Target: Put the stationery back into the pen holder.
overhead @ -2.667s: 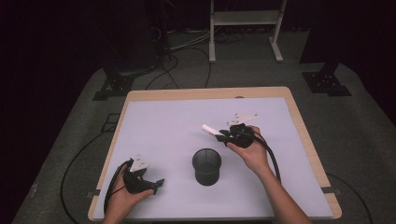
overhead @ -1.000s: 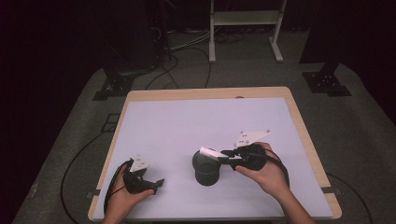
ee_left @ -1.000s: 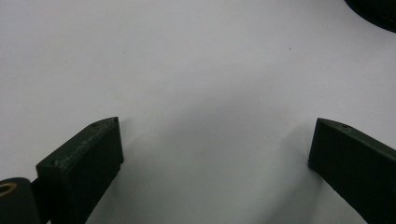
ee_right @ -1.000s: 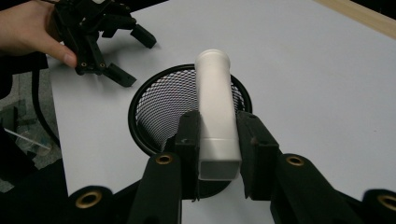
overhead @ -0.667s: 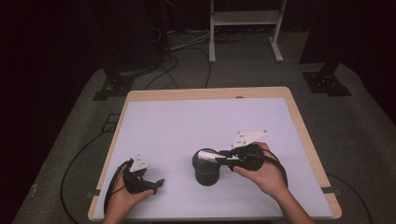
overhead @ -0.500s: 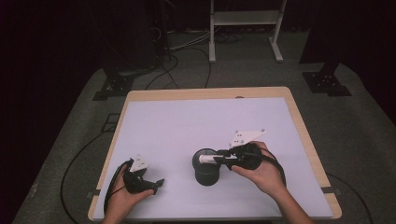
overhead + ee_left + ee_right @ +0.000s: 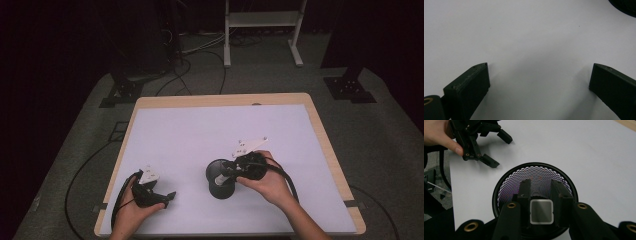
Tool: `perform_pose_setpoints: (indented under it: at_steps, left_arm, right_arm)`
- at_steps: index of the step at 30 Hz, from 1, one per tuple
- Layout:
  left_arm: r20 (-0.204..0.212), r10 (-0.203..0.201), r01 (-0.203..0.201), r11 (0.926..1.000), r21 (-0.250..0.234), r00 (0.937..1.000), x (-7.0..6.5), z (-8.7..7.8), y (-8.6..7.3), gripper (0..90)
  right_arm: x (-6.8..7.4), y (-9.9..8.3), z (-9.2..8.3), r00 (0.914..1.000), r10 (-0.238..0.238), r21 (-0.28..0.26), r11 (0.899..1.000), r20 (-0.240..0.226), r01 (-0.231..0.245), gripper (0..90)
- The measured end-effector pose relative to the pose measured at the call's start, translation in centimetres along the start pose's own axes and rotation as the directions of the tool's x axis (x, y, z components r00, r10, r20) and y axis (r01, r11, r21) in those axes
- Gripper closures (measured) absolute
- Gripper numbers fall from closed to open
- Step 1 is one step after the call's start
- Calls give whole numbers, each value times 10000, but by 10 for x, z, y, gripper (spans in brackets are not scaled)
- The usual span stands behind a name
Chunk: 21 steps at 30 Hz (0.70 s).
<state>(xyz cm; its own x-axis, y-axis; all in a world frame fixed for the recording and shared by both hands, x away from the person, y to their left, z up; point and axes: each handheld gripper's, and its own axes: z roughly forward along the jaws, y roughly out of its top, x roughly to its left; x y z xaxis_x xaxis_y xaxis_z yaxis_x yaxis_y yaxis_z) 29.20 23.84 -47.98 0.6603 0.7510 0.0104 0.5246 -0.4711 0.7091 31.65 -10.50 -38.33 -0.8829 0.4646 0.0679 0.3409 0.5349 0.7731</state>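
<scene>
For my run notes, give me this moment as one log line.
right gripper: shut on white marker, over mesh cup | left gripper: open, nothing held, resting on table | marker not yet dropped

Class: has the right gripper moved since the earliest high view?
Yes. The right gripper, holding a white stick, moved from beyond the mesh cup to above its mouth.

The high view looks forward and down from above the table's (image 7: 310, 120) near edge, taking in all 4 corners. The left claw (image 7: 539, 82) view skims the table's surface at close range. The right claw (image 7: 541, 195) view stares straight into the mesh cup (image 7: 509, 182), which the high view (image 7: 220, 181) shares.
</scene>
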Motion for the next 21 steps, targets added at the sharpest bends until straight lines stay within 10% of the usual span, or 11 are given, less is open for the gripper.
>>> perform_pose_setpoints:
  at_steps: [21]
  left_arm:
    - [-2, -17, 17, 10000, -22, 10000, 0, 0, 0, 22]
  right_arm:
    - [-14, -12, -29, 9983, 364, -591, 9977, 447, -338, 617]
